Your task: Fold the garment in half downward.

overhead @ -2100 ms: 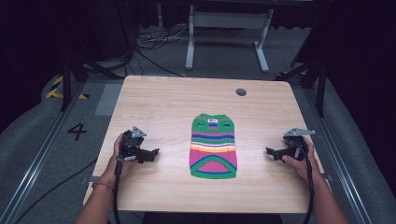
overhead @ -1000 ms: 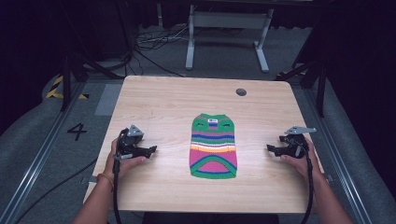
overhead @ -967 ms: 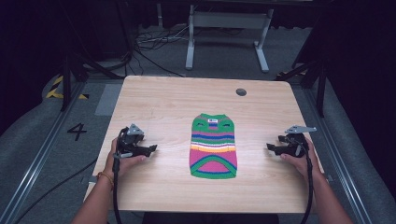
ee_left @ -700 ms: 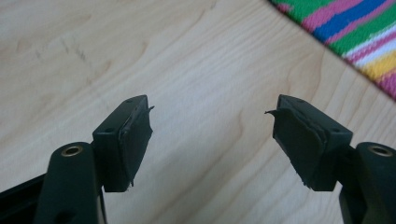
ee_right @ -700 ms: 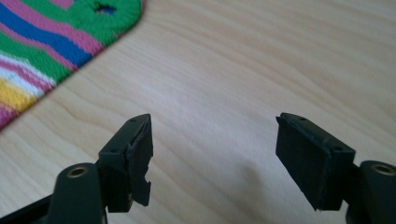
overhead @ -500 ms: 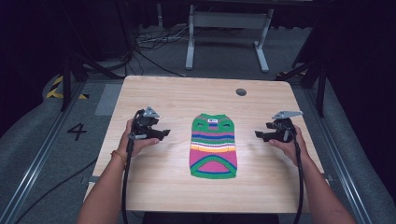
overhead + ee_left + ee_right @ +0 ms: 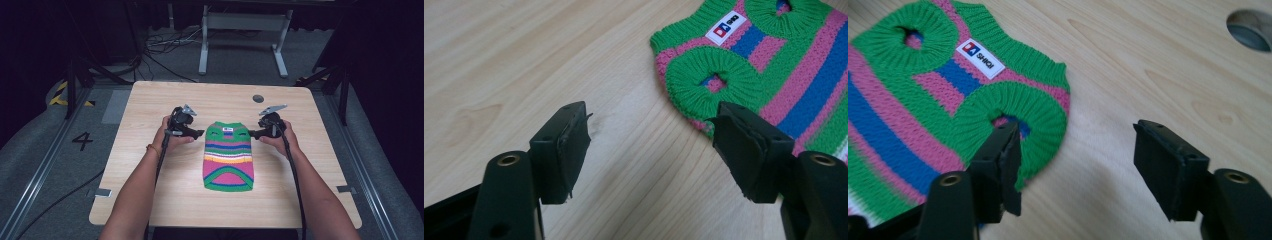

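High view: a striped sweater (image 7: 228, 157) lies flat at the middle of the table (image 7: 150, 200), collar toward 12 o'clock, hem toward 6. The left gripper (image 7: 199, 133) sits at the sweater's 10 o'clock, the right gripper (image 7: 252, 134) at its 2 o'clock, both pointing inward at the shoulders. That mirrored stance probably sets up a two-handed pinch on the top corners. A round hole (image 7: 258, 98) in the tabletop lies at 12 o'clock from the right gripper.

Left gripper view: the left gripper (image 7: 651, 150) has its jaws apart, with bare wood between them; they have just been closing a little. The sweater (image 7: 769, 65) fills the 1 o'clock corner, its green armhole cuff just beside the right-hand jaw (touching or not, I cannot tell).

Right gripper view: the right gripper (image 7: 1075, 165) is likewise half open, nothing pinched, and its jaws have just been closing. The left-hand jaw stands over the sweater's (image 7: 923, 105) armhole edge, the other over bare table, so the shoulder edge falls between them, well placed for a grip. The hole (image 7: 1250, 30) shows at 2 o'clock.
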The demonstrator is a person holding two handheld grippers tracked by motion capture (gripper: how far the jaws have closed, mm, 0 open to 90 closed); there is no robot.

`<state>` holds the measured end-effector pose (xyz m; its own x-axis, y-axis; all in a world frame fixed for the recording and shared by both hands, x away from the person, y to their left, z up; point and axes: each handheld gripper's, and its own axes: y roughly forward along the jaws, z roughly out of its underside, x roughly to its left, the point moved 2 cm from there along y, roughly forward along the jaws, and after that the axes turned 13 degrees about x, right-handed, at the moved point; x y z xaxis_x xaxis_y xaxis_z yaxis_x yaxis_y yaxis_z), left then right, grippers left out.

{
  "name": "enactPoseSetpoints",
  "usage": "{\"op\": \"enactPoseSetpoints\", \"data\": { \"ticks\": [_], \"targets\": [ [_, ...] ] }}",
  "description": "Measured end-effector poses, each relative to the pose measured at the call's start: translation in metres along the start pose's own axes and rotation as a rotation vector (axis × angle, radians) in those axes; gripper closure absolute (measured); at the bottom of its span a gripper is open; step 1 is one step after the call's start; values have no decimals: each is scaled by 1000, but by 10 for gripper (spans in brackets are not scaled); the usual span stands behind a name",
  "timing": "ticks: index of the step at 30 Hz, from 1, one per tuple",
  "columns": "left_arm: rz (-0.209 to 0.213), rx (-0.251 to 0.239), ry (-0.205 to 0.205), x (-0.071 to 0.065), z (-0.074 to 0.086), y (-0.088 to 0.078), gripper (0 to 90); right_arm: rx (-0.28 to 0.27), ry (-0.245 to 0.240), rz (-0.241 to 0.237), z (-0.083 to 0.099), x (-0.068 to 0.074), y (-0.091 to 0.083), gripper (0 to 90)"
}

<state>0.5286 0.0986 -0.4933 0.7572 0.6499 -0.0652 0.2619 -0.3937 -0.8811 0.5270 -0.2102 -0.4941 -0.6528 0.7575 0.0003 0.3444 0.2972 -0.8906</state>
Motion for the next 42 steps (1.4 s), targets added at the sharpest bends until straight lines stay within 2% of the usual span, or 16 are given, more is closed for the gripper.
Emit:
{"op": "enactPoseSetpoints", "data": {
  "ticks": [4,11,14,15,16,19,22,28,31,33,35,36,37,39,40,42],
  "targets": [
    [11,-5,-11,-2,-12,8,342,0,4,-10,-9,1,10,397],
    [28,4,-36,-3,-26,22,351,-6,15,-17,-13,-3,17,446],
    [24,11,-52,-4,-29,29,371,-2,26,-28,-13,-4,22,453],
    [24,8,-55,-4,-29,30,392,-7,47,-34,-13,-5,24,450],
    [29,-1,-78,-4,-29,35,396,-10,52,-36,-12,-5,26,446],
    [40,12,-87,-2,-27,40,408,-21,77,-55,-12,-6,29,446],
    [51,-8,-104,0,-26,40,410,-27,93,-64,-11,-7,30,445],
    [61,-12,-88,-3,-29,40,392,-30,62,-84,-12,-4,28,456],
    [57,-6,-75,-7,-30,43,403,-21,49,-68,-12,-2,30,468],
    [49,2,-56,-10,-32,43,442,-13,31,-59,-14,0,30,503],
    [53,2,-42,-12,-32,44,540,-7,16,-57,-14,1,30,519],
    [57,6,-27,-13,-33,44,540,2,12,-57,-15,2,29,552],
    [63,12,-12,-15,-34,43,624,11,-3,-71,-16,4,28,643],
    [66,16,-9,-17,-35,43,686,19,-5,-80,-16,6,28,707],
    [66,16,-9,-17,-35,43,723,19,-5,-80,-16,6,28,707],
    [58,14,11,-19,-35,43,755,22,-3,-91,-16,7,27,772]
  ]
}}
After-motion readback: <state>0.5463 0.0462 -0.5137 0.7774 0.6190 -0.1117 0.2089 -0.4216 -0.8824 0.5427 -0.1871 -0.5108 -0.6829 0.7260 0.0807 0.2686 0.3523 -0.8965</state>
